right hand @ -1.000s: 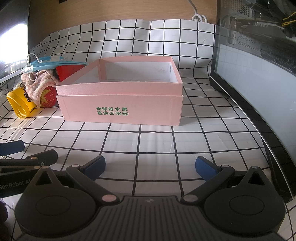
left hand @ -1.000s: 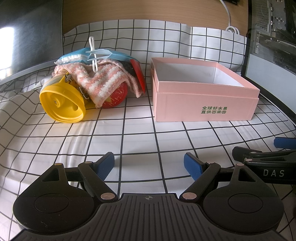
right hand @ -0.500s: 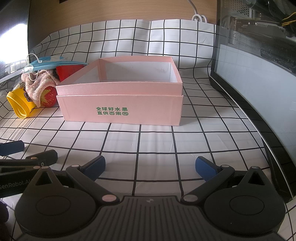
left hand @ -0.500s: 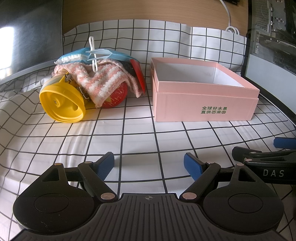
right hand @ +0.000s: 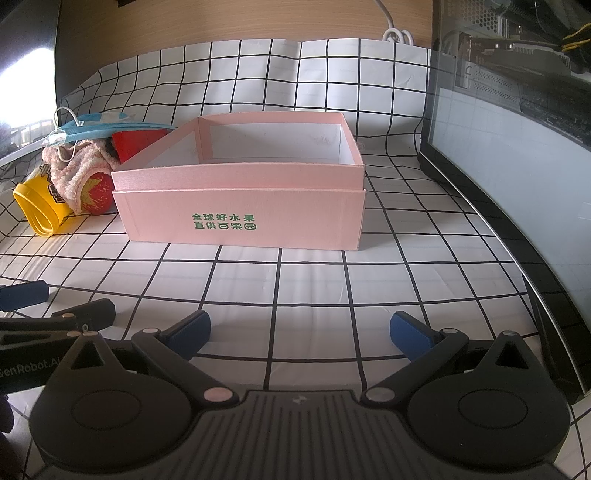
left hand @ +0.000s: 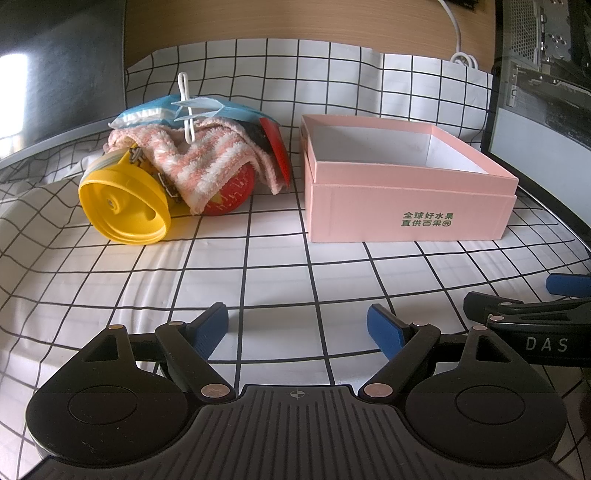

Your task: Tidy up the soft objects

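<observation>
A pile lies at the far left: a pink-and-white striped towel (left hand: 207, 162) draped over a red ball (left hand: 232, 195) and a yellow cup (left hand: 123, 206) on its side, with a blue face mask (left hand: 192, 109) on top and a red packet (left hand: 275, 151) behind. An open, empty pink box (left hand: 406, 206) stands to the right of the pile; it also shows in the right wrist view (right hand: 240, 214). My left gripper (left hand: 297, 326) is open and empty, low over the cloth, well short of the pile. My right gripper (right hand: 299, 330) is open and empty in front of the box.
A white checked cloth (left hand: 258, 266) covers the table. A dark monitor (right hand: 517, 155) and computer case stand along the right edge. A wooden wall and white cable (right hand: 395, 35) are behind. Each gripper's side shows in the other's view.
</observation>
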